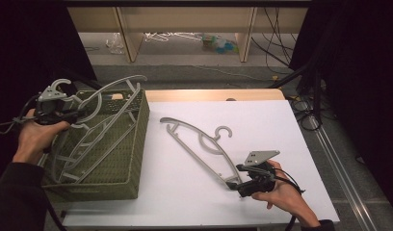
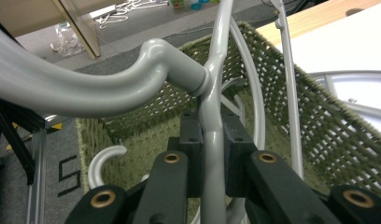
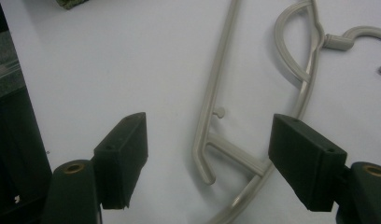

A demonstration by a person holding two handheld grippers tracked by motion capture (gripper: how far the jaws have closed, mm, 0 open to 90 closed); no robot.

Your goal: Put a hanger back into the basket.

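Observation:
A grey plastic hanger (image 1: 199, 142) lies flat on the white table (image 1: 262, 125), its hook toward the right. My right gripper (image 1: 235, 182) stands open at the hanger's near end; in the right gripper view that end (image 3: 212, 149) lies between the two spread jaws. At the far left my left gripper (image 1: 79, 114) is shut on another grey hanger (image 2: 212, 140), clamped just below its hook joint, above the green woven basket (image 1: 132, 144). Several more grey hangers (image 1: 88, 144) rest inside the basket.
The basket stands on the table's left part, and its woven wall (image 2: 328, 126) rises right beside the held hanger. Past the table's far edge are wooden shelf legs (image 1: 129, 38), loose cables (image 1: 281, 53) and clutter on the floor.

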